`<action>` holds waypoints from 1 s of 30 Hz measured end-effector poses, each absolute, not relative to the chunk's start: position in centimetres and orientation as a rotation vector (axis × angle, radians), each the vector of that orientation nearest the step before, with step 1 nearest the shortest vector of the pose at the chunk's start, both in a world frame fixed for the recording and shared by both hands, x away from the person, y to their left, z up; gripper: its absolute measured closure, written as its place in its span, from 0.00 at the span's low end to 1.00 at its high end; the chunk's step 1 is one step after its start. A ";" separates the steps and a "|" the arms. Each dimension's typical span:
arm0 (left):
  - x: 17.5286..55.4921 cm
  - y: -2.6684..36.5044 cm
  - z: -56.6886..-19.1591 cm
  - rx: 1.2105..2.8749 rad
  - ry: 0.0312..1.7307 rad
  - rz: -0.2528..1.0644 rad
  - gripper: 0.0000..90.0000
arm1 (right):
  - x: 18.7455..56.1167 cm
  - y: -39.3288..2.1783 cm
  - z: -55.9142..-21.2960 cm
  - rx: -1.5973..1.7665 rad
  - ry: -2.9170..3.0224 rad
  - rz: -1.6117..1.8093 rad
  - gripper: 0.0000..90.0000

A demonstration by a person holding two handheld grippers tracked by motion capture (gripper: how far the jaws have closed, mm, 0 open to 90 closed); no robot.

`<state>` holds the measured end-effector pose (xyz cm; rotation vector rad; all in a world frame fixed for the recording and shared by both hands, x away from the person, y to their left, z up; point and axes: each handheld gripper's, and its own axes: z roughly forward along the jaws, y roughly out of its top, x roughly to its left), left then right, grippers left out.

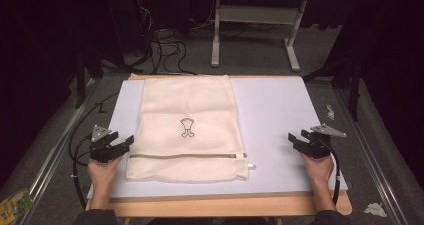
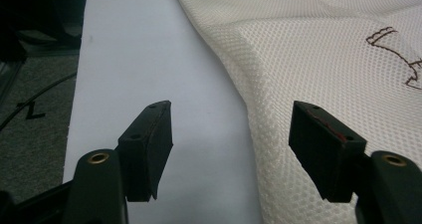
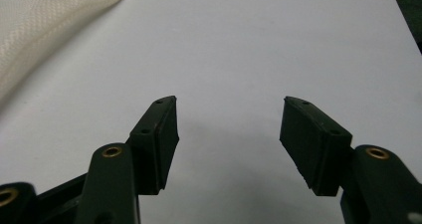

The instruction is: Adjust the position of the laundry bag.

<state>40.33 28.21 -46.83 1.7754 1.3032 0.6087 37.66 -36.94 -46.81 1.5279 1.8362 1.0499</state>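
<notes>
Resting at the table [image 1: 280, 110] edges, left gripper [image 1: 126, 144] stands wide beside the mesh bag [image 1: 187, 125]; right gripper [image 1: 291, 140] wide, empty, well apart.

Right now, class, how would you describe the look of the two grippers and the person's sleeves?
Both the left gripper and the right gripper are black, with two blocky jaws and brass-coloured screw inserts. Each carries a grey three-cornered plate on top and trails a black cable. The sleeves are dark.
</notes>
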 end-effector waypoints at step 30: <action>41.1 25.9 -45.9 1.868 1.317 0.508 0.36 | 39.6 -29.7 -45.6 1.485 2.105 1.124 0.58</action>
